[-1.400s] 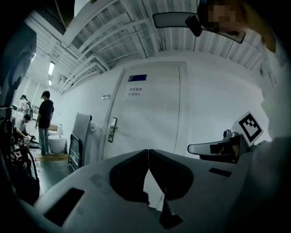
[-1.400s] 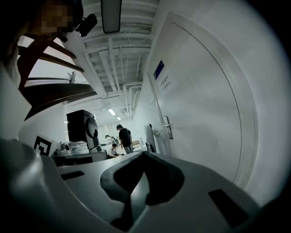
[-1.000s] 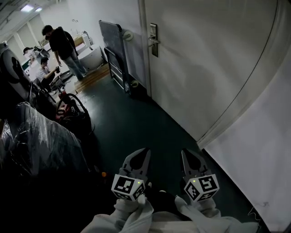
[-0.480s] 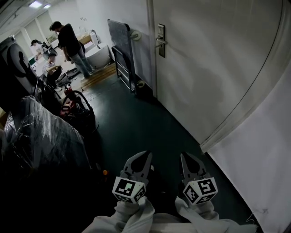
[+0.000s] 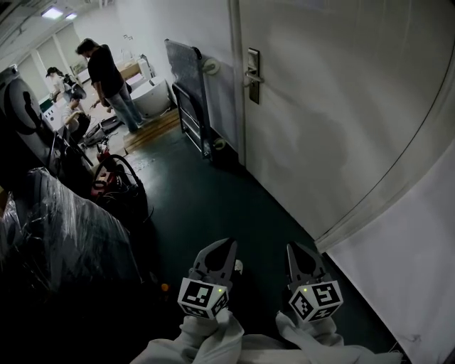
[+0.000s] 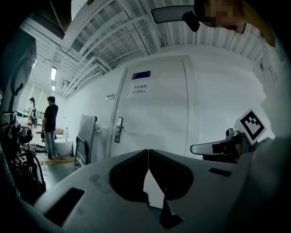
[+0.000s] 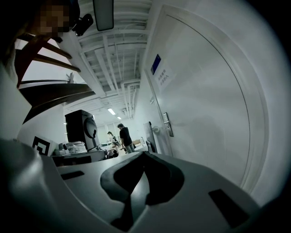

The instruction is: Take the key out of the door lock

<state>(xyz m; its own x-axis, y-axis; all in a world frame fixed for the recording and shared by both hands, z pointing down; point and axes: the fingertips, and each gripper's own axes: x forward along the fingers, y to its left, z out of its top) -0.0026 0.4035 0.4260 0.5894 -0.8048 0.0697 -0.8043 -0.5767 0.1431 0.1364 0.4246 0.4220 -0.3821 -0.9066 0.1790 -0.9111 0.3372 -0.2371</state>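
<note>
Door lock (image 5: 252, 75) too distant (and dim) to show any key

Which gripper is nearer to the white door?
Right. The right gripper is on the side toward the door; the left gripper is beside it, farther from the door.

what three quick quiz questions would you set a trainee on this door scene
1. True or false: the left gripper stands open.
2. In the head view, the door handle sits near which edge of the door: A left, B right, C bottom?
3. What stands upright against the wall beside the door?
Key: 1 false, it is shut on nothing. 2 A. 3 a folded platform trolley.
</note>
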